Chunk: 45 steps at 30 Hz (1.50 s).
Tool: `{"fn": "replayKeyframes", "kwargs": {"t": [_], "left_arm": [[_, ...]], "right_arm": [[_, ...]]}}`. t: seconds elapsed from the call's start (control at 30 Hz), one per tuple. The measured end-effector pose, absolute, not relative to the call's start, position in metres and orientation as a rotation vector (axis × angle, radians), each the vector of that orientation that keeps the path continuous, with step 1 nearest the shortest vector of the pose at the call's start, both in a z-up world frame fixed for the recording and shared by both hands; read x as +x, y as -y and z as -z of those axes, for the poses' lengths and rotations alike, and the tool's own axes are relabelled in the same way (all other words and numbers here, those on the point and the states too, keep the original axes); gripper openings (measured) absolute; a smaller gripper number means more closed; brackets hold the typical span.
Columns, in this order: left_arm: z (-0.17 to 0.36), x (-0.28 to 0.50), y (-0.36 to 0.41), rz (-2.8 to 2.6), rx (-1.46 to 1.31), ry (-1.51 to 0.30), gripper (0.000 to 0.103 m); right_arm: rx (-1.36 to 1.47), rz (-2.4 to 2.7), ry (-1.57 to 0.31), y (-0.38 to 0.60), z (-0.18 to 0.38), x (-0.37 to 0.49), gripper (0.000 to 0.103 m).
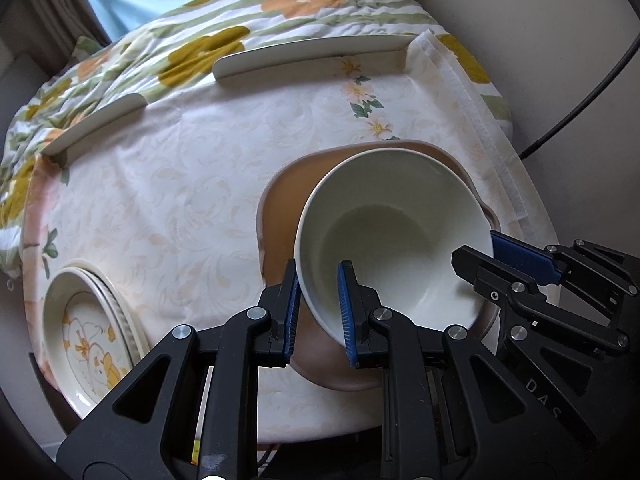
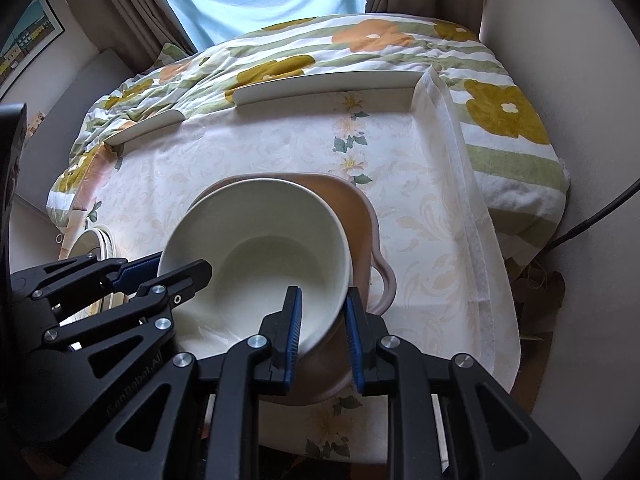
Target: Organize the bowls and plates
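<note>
A white bowl (image 1: 392, 236) sits tilted over a brown plate (image 1: 280, 216) on the table. My left gripper (image 1: 318, 308) straddles the bowl's left rim, one finger outside and one inside, with a small gap at the pads. My right gripper (image 2: 324, 332) straddles the bowl's right rim (image 2: 340, 248) the same way. The bowl also shows in the right wrist view (image 2: 260, 264), above the brown plate (image 2: 356, 216). Each gripper shows in the other's view, the right one (image 1: 480, 264) and the left one (image 2: 176, 272). A stack of patterned plates (image 1: 92, 336) lies at the table's left front.
The table wears a pale floral cloth (image 1: 180, 184). Two white raised edge pieces (image 1: 312, 56) stand along its far side, with a flowered blanket (image 2: 360, 48) behind. A dark cable (image 1: 580, 96) hangs at the right by the wall.
</note>
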<state>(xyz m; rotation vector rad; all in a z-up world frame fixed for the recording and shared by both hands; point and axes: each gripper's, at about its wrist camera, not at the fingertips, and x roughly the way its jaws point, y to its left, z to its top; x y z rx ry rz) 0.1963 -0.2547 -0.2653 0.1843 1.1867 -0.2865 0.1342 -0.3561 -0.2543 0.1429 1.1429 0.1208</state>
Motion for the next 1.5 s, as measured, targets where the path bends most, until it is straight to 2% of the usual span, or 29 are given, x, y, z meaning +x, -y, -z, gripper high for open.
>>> {"fn": "replayKeyframes", "kwargs": {"t": [0.43, 0.77, 0.83, 0.9, 0.93, 0.97, 1.0, 1.03, 1.27, 1.5], "left_arm": [[0.255, 0.189, 0.251, 0.282, 0.172, -1.159, 0.016], [0.203, 0.176, 0.235, 0.291, 0.138, -1.019, 0.019], [0.189, 0.172, 0.227, 0.285, 0.118, -0.983, 0.035], [0.176, 0.167, 0.219, 0.259, 0.116, -0.936, 0.099], [0.169, 0.162, 0.215, 0.246, 0.119, -0.896, 0.103], [0.164, 0.158, 0.211, 0.248, 0.124, -0.869, 0.103], [0.162, 0.156, 0.209, 0.254, 0.136, -0.869, 0.103], [0.162, 0.156, 0.207, 0.251, 0.151, -0.881, 0.103], [0.199, 0.161, 0.193, 0.257, 0.206, -1.085, 0.103], [0.254, 0.182, 0.196, 0.272, 0.270, -1.256, 0.102]], "right_arm": [[0.167, -0.139, -1.082, 0.362, 0.240, 0.124, 0.020], [0.189, -0.144, -1.028, 0.377, 0.207, 0.114, 0.020], [0.193, -0.143, -1.013, 0.380, 0.201, 0.110, 0.020], [0.203, -0.145, -1.002, 0.385, 0.196, 0.105, 0.021], [0.206, -0.147, -0.999, 0.387, 0.194, 0.102, 0.031], [0.212, -0.144, -0.994, 0.389, 0.192, 0.100, 0.043], [0.213, -0.140, -0.990, 0.392, 0.190, 0.097, 0.065], [0.213, -0.139, -0.988, 0.394, 0.189, 0.095, 0.080], [0.130, -0.108, -1.104, 0.398, 0.195, 0.088, 0.081], [0.109, -0.125, -1.286, 0.393, 0.242, 0.105, 0.081]]}}
